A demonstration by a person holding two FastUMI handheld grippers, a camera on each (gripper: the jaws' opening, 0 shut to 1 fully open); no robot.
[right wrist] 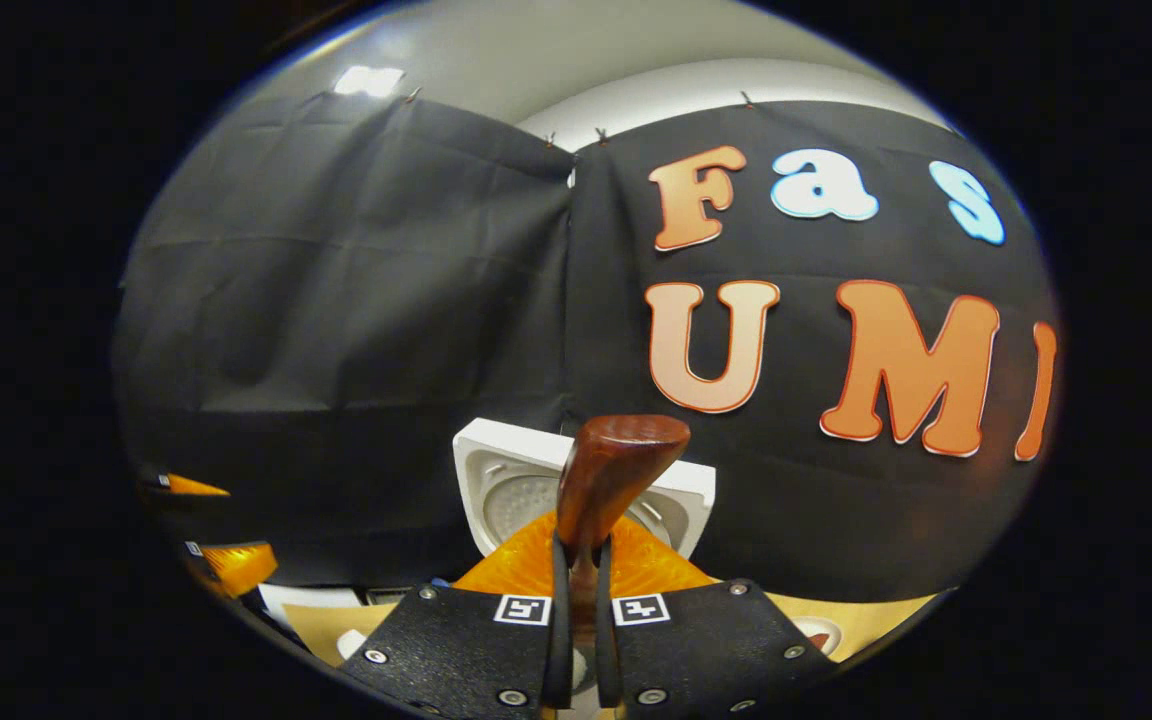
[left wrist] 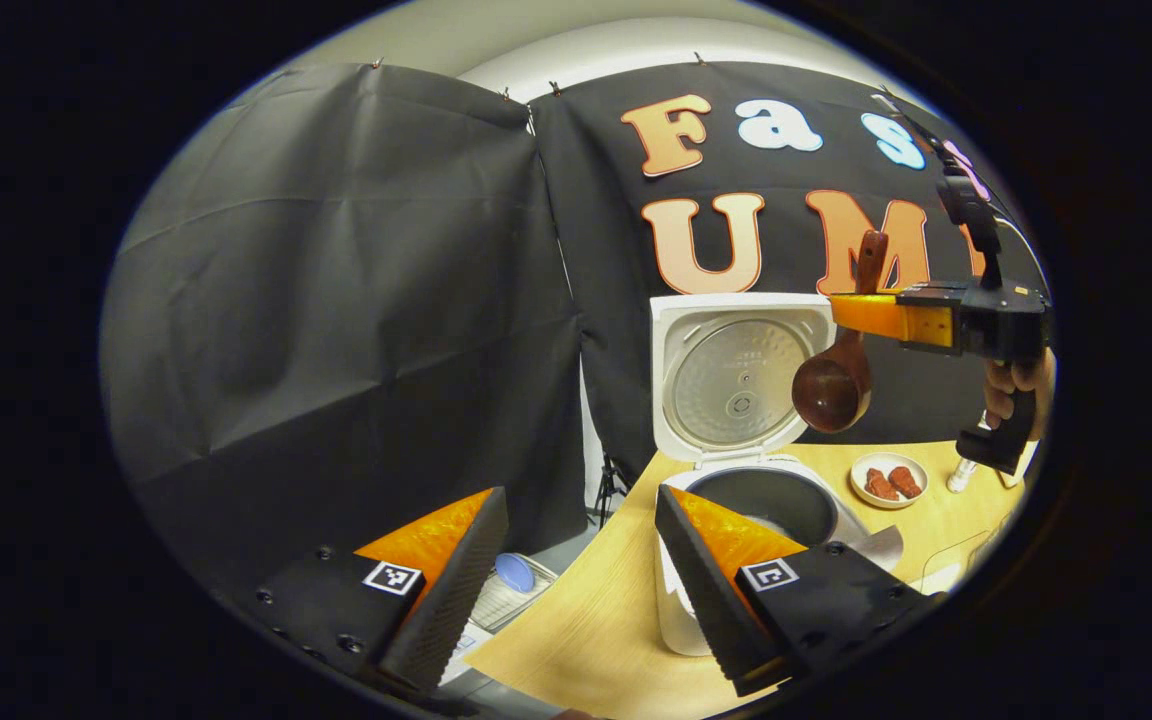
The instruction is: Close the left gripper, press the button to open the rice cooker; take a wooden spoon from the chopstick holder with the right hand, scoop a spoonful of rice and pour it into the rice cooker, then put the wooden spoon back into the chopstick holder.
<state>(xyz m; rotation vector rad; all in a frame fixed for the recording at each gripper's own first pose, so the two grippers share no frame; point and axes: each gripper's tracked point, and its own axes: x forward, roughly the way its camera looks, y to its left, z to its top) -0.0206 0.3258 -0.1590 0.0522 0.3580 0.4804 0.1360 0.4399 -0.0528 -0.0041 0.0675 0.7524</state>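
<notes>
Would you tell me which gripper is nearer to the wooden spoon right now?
Right. The right gripper is shut on the wooden spoon handle, above the open rice cooker. The left gripper hangs open, lower, near the cooker's pot.

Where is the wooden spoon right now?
In the left gripper view the wooden spoon hangs bowl-down from the right gripper, in front of the rice cooker's open lid.

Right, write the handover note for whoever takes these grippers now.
Left gripper: open, holding nothing, low in front of the rice cooker.
Right gripper: shut on the wooden spoon, held up in the air before the raised lid.
Done: cooker opened, spoon taken.
Cannot tell whether the rice has been scooped or poured yet.
Left: finish any pour, return the spoon to the chopstick holder.
</notes>
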